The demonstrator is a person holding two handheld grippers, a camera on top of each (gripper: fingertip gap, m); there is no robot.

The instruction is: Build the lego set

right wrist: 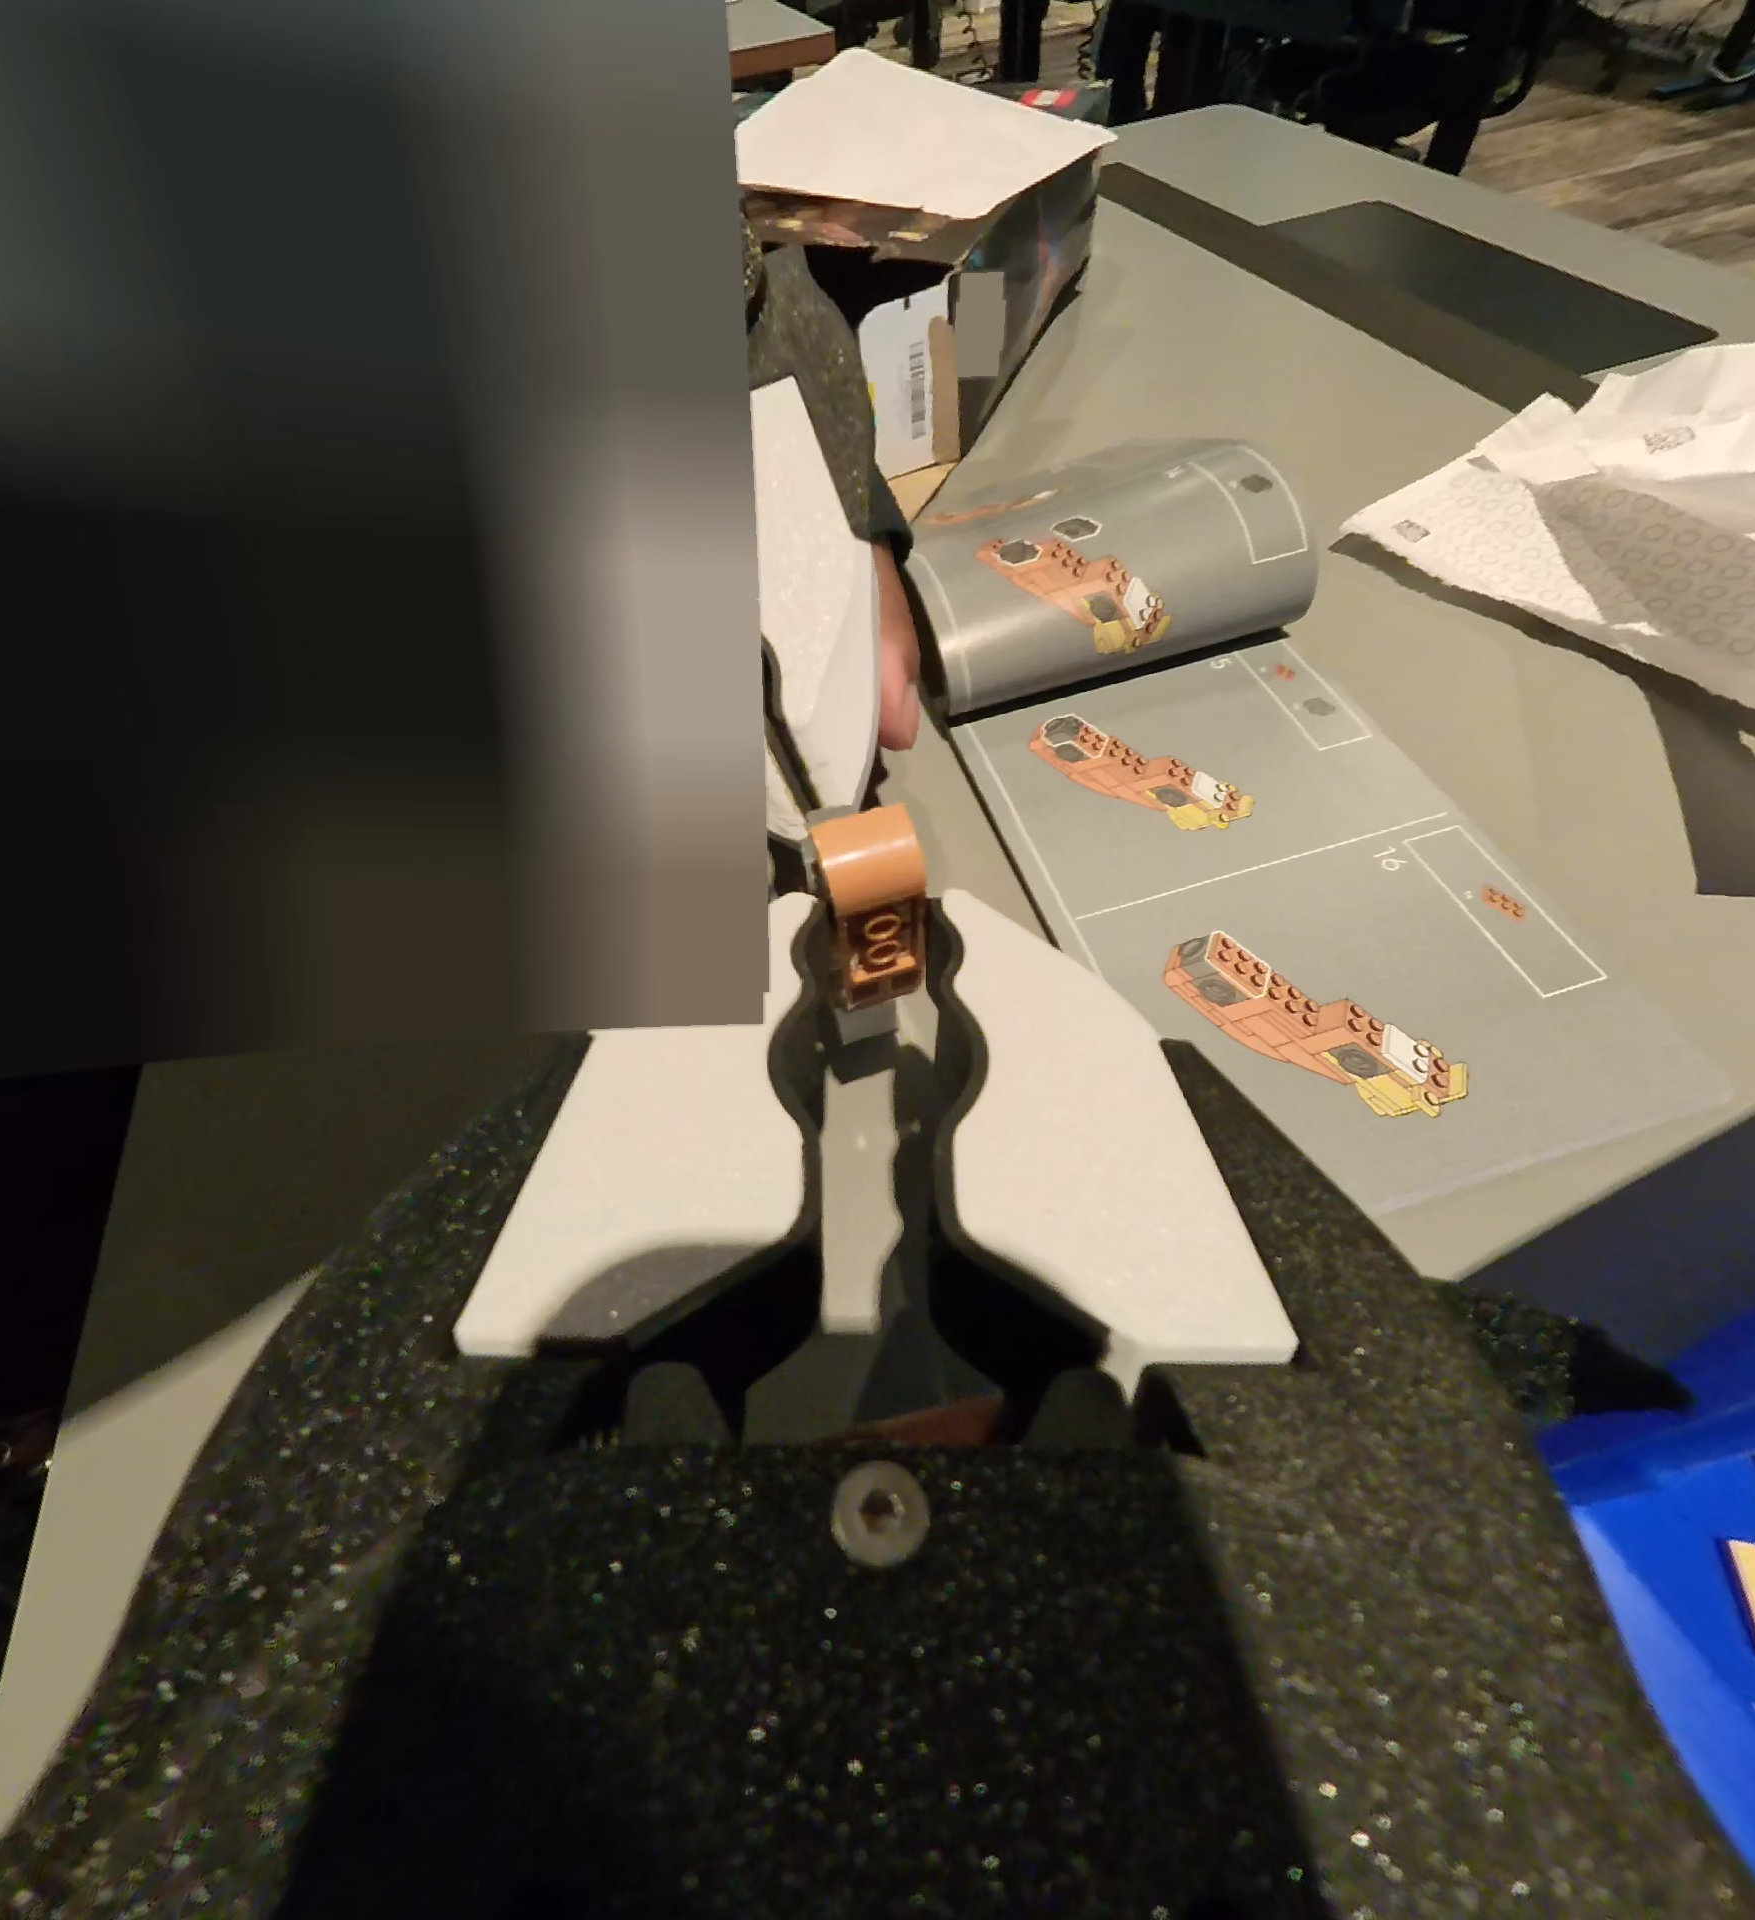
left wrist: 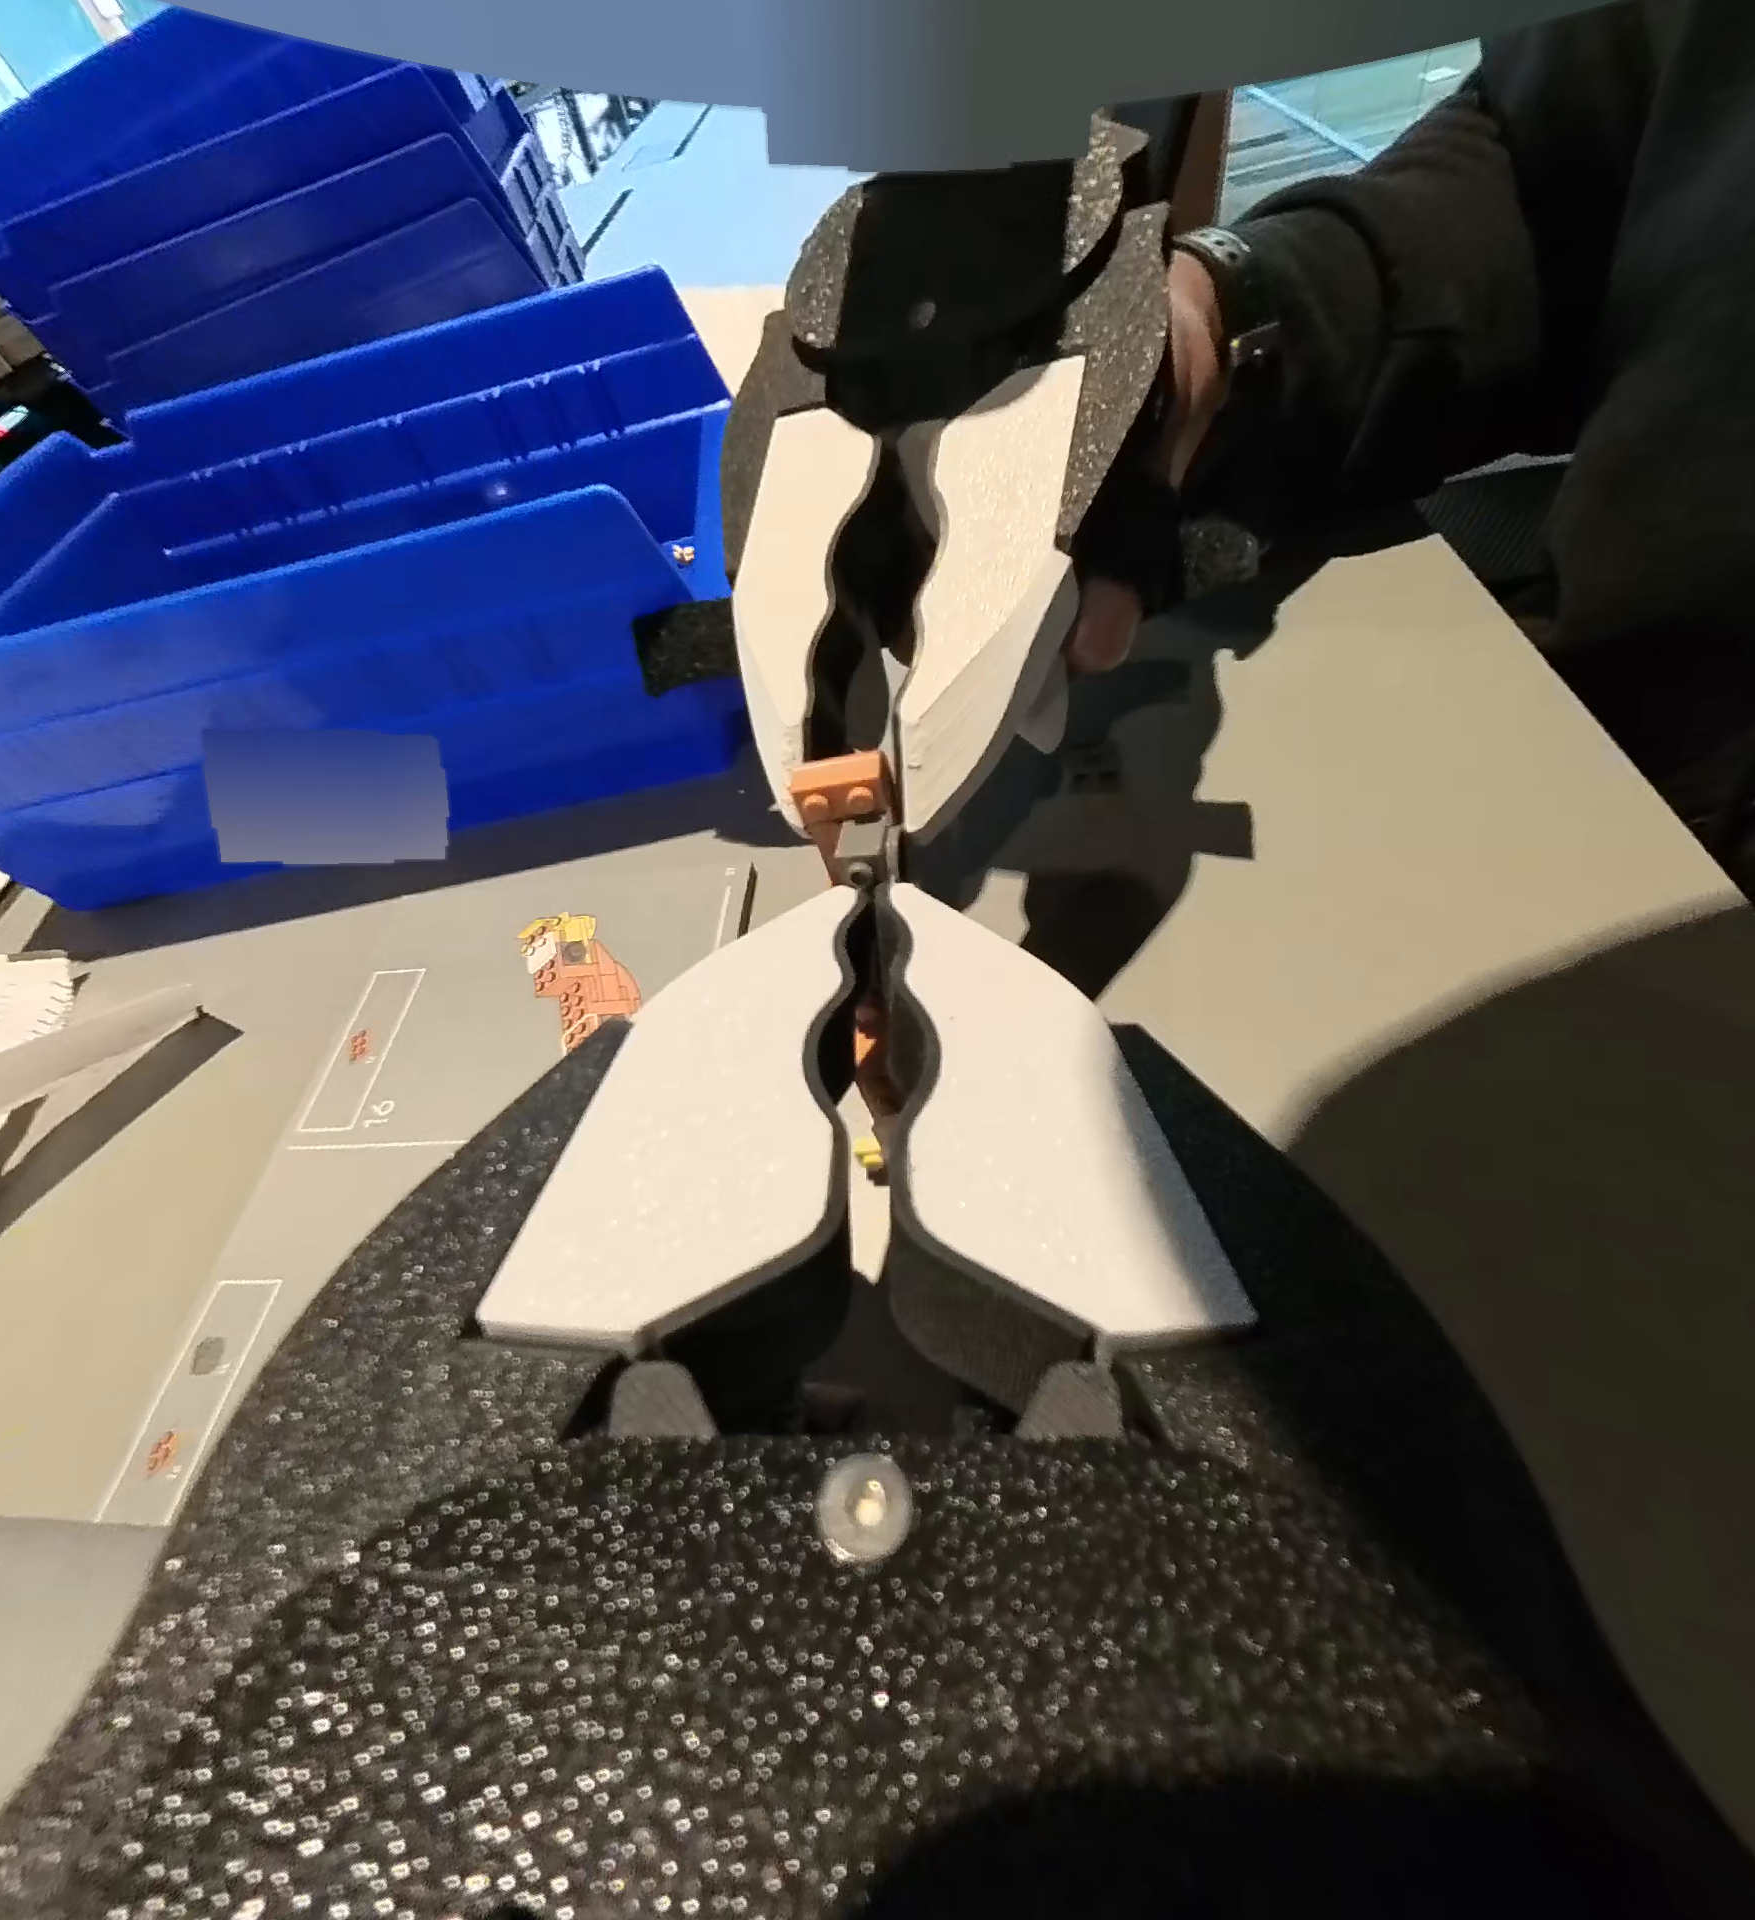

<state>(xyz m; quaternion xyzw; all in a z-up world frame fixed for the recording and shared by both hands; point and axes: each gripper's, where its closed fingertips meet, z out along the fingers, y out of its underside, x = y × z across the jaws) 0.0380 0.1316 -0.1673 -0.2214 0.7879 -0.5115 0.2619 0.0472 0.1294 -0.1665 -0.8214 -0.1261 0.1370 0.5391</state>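
Both grippers meet tip to tip in the air above the table, holding one small lego assembly between them. My right gripper (right wrist: 883, 920) is shut on the orange brick (right wrist: 868, 862), whose hollow underside faces the camera. In the left wrist view the right gripper (left wrist: 857, 774) comes down from above with the orange brick (left wrist: 842, 795) at its tips. My left gripper (left wrist: 865, 899) is shut on a small dark grey piece (left wrist: 865, 857) joined to the orange brick. One left finger (right wrist: 816, 623) shows in the right wrist view; the rest is behind a blurred patch.
An open instruction booklet (right wrist: 1320, 935) lies on the grey table (right wrist: 1268, 343), and also shows in the left wrist view (left wrist: 385, 1039). Stacked blue bins (left wrist: 333, 571) stand behind. A torn cardboard box (right wrist: 966, 260), white paper bags (right wrist: 1631, 520) and a blue bin (right wrist: 1683, 1507) are nearby. My left and right fingertips are right by each other.
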